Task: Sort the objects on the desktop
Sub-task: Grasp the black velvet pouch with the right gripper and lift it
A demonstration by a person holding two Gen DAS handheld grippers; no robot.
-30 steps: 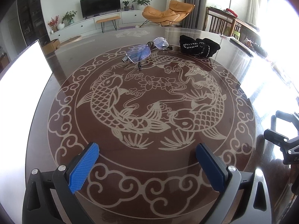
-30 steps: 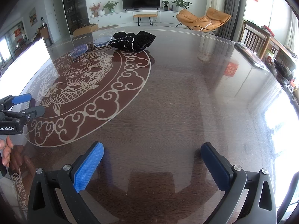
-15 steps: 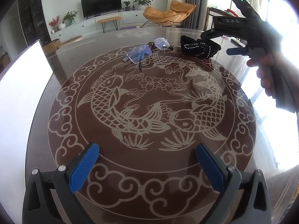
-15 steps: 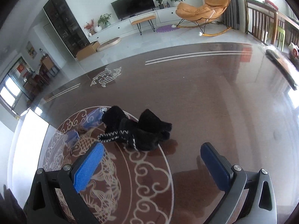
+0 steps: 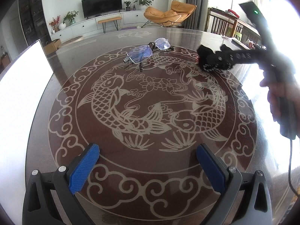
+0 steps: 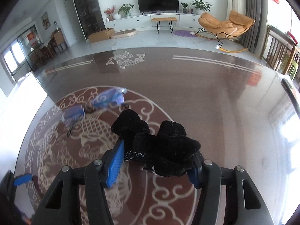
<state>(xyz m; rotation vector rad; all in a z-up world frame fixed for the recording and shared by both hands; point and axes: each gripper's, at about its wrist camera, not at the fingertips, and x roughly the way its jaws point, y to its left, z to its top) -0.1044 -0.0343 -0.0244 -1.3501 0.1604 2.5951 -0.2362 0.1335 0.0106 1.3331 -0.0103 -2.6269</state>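
Bench (image 5: 56, 112): we worked over a dark, glossy round bench with a pale carp-and-cloud inlay.
Black socks (image 6: 159, 146): we saw the bundled pair with a white zigzag trim at the far right edge of the inlay ring, well apart from the left gripper.
Glasses (image 5: 146, 51): they lay open at the far side of the ring, near the socks but not touching them.
Right gripper (image 6: 155, 161): its fingers were closing around the sock bundle, the blue pads at either flank; the left pad looked to touch the fabric, the right pad was mostly hidden behind it.
Left gripper (image 5: 148, 166): its fingers stood wide apart over the near rim of the inlay, holding nothing.
Risk: we judged the soft bundle could squash and slip, or one sock could peel away on lifting, if the pads caught only the upper folds.
Risk: a sideways drag could sweep the trailing fabric into the glasses.
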